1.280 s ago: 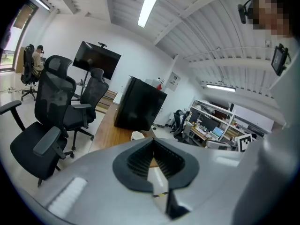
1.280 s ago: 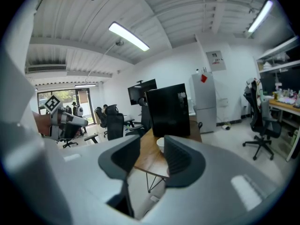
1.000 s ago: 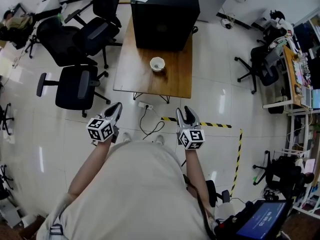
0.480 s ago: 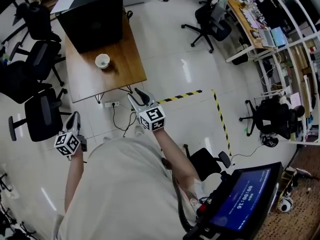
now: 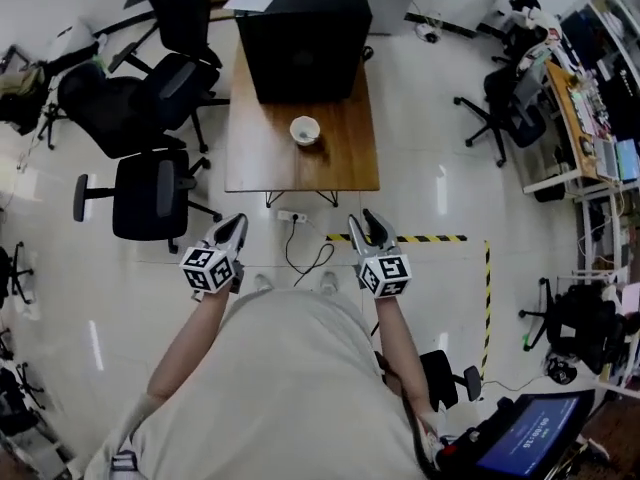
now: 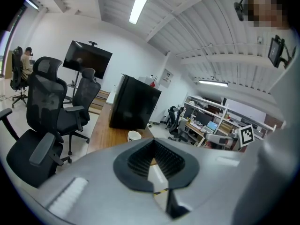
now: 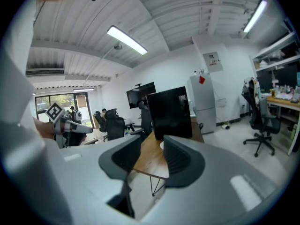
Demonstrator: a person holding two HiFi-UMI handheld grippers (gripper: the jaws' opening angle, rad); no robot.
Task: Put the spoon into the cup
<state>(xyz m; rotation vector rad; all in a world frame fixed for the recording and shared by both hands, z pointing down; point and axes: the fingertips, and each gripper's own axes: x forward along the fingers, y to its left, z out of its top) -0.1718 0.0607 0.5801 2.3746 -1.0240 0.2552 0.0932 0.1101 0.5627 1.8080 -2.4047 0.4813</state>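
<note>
A white cup stands on the wooden table ahead of me, in front of a big black box. No spoon shows in any view. Both grippers hang over the floor, well short of the table's near edge. My left gripper has its pads together at the tips with nothing in them; in its own view the cup sits just above them. My right gripper stands open and empty, its jaws closing slightly. In its view the right jaw hides most of the cup.
Black office chairs crowd the table's left side. A power strip with a cable lies on the floor below the table edge. Yellow-black tape marks the floor to the right. Desks and more chairs stand at far right.
The head view swung to one side half a second ago and has come back. Both grippers stand about where they were a second ago, short of the table.
</note>
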